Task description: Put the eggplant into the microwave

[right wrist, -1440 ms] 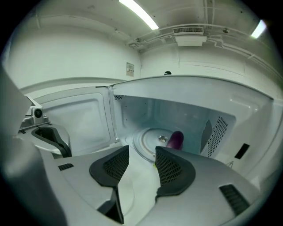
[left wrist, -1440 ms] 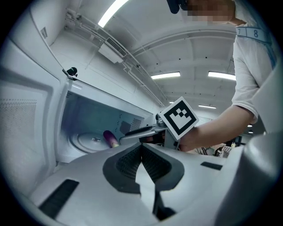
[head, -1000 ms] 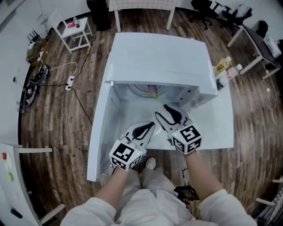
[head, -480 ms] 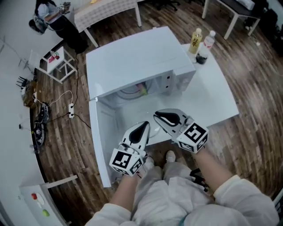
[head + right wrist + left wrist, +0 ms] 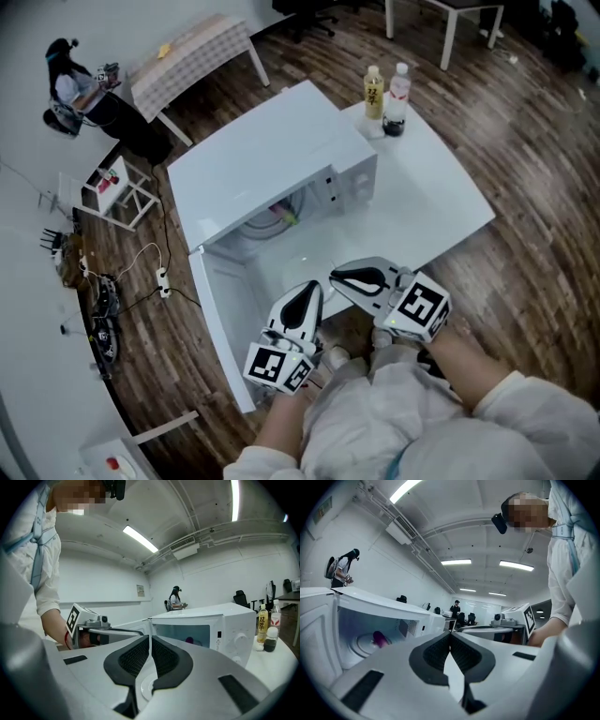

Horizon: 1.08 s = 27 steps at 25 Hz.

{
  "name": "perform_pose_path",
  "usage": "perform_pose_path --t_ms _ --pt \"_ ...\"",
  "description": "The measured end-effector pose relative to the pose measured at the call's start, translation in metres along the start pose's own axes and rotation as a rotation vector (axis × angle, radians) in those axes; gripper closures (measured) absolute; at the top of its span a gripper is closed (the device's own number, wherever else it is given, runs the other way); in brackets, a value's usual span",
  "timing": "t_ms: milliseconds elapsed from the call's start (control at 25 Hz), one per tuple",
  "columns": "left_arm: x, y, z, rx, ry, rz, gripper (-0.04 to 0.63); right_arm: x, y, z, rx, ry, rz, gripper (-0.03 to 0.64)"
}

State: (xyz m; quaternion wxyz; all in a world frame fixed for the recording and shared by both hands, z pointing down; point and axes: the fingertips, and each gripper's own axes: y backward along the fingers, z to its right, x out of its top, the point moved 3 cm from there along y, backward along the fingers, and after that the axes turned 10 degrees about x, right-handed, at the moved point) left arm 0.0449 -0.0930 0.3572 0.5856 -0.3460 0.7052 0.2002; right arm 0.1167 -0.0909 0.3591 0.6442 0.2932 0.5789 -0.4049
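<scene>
The white microwave [image 5: 272,155] stands on a white bench [image 5: 445,211] with its door [image 5: 217,323] swung fully open towards the person. The eggplant [image 5: 379,638], a small purple shape, lies inside the oven on the round turntable [image 5: 363,645], well back from the opening. From above only a sliver of it shows in the shadow of the cavity.

Both grippers hang in front of the open oven, just beside each other and clear of the bench. The left gripper [image 5: 314,287] has its jaws pressed together with nothing in them. The right gripper [image 5: 337,275] has just been closing its jaws. They now stand almost together with only a thin slit between the pads, and nothing sits between them.

At the far end of the bench, beside the microwave's control panel, two bottles [image 5: 386,89] stand close together, one with a yellow label, and a small dark jar [image 5: 392,127] sits just in front of them.

The floor [image 5: 530,122] is dark wood planking. Behind the microwave stands a table with a checked cloth [image 5: 187,58], and a person [image 5: 73,89] stands beyond it near the wall. A small white side table [image 5: 117,187] and a power strip with trailing cables [image 5: 161,281] are off to the left. Long strip lights [image 5: 457,562] run across the white ceiling.
</scene>
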Motion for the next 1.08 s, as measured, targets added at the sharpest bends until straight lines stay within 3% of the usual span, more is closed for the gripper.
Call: perform_pose_path --t_ms 400,760,1080 --pt "-0.001 0.006 0.033 -0.053 -0.032 0.009 0.592 -0.005 0.032 -0.022 -0.02 -0.008 0.029 0.578" --pt "0.007 0.017 0.037 -0.06 -0.04 0.016 0.592 0.004 0.028 -0.035 -0.019 0.016 0.044 0.578" --pt "0.017 0.008 0.04 -0.065 -0.036 0.004 0.591 0.015 0.036 -0.021 -0.027 -0.001 0.052 0.578"
